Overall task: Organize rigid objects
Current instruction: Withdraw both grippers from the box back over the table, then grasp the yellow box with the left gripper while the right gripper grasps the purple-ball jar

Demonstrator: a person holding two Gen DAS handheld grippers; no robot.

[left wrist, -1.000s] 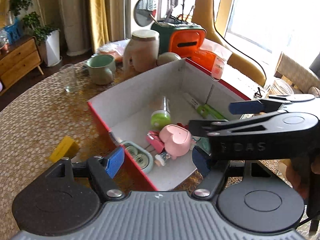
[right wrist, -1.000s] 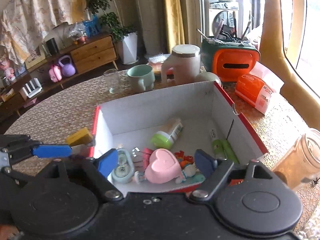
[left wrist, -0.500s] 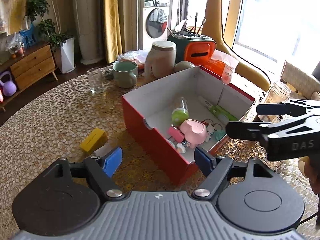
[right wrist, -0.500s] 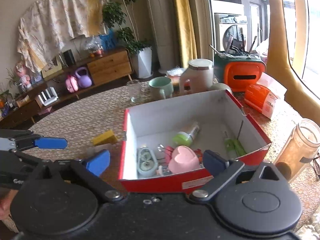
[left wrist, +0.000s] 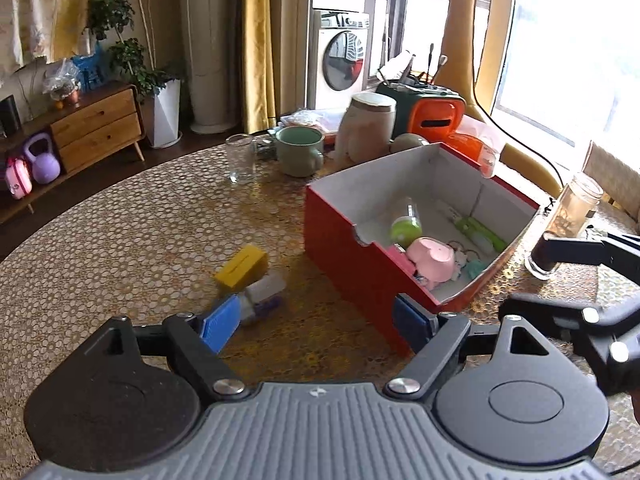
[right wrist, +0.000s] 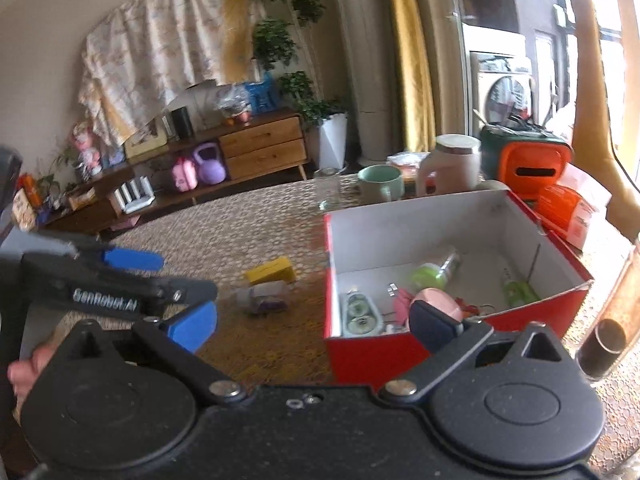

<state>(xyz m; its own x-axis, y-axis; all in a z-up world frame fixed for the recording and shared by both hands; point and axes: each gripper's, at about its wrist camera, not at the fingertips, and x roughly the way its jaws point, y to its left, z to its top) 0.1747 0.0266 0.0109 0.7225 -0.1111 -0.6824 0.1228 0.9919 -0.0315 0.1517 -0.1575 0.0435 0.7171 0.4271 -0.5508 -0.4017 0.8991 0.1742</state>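
Note:
A red box (left wrist: 352,268) with a white inside stands on the round table, right of centre. In it lie a pink heart-shaped case (left wrist: 432,258), a green-capped bottle (left wrist: 406,226), a green tube (left wrist: 480,234) and a white-green case (right wrist: 358,312). Left of the box on the table sit a yellow block (left wrist: 242,266) and a small clear bottle (left wrist: 264,294). My left gripper (left wrist: 316,326) hangs before the box's near corner, jaws opening, nothing between them. My right gripper (right wrist: 312,326) stands wide open and empty, in front of the box. Each gripper shows in the other's view: right gripper (left wrist: 520,280), left gripper (right wrist: 184,274).
Behind the box stand a glass tumbler (left wrist: 240,158), a green mug (left wrist: 300,152), a beige jar (left wrist: 370,128) and an orange utensil holder (left wrist: 432,116). A glass jar (left wrist: 568,224) stands right of the box. The patterned tabletop (left wrist: 120,240) spreads to the left.
Both grippers have drawn back from over the box, which now looks smaller and farther. Their jaws have widened. The yellow block and small bottle have come into fuller view.

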